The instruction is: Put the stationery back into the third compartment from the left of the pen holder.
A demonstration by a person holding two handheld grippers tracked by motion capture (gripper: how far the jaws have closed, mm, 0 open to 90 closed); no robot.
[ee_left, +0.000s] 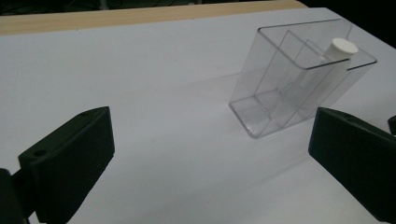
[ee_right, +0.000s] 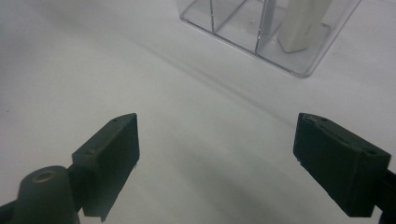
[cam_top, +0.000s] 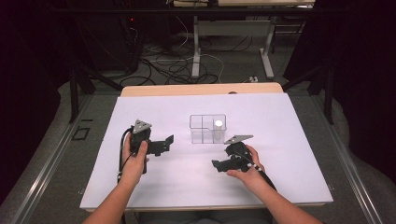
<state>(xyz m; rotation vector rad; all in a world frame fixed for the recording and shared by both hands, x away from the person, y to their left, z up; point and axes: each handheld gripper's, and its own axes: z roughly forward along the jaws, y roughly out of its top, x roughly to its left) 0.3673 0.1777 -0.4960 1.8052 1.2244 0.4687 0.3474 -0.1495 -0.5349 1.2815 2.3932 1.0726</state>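
a clear plastic organiser box [cam_top: 208,129] with several compartments is seen standing upright near the middle of the white table cover [cam_top: 154,186]. a white cylindrical tube [cam_top: 218,131] is stood upright in the box's right front compartment as the high view shows it, with its flat round top reaching just above the rim.

the left gripper [cam_top: 164,144] is held in the person's left hand [cam_top: 134,161] to the left of the box, apart from it, with the jaws pointed toward the box. in the left gripper view the two black jaws are spread wide, and nothing is gripped between them; the box [ee_left: 299,81] and the tube [ee_left: 337,51] are seen ahead and to the right.

the right gripper [cam_top: 219,164] is held in the right hand [cam_top: 245,168] just in front of the box, on the person's side. in the right gripper view its jaws are also parted wide over bare cover, with nothing held; the box base [ee_right: 266,35] and the tube's lower end [ee_right: 301,28] are seen beyond them.
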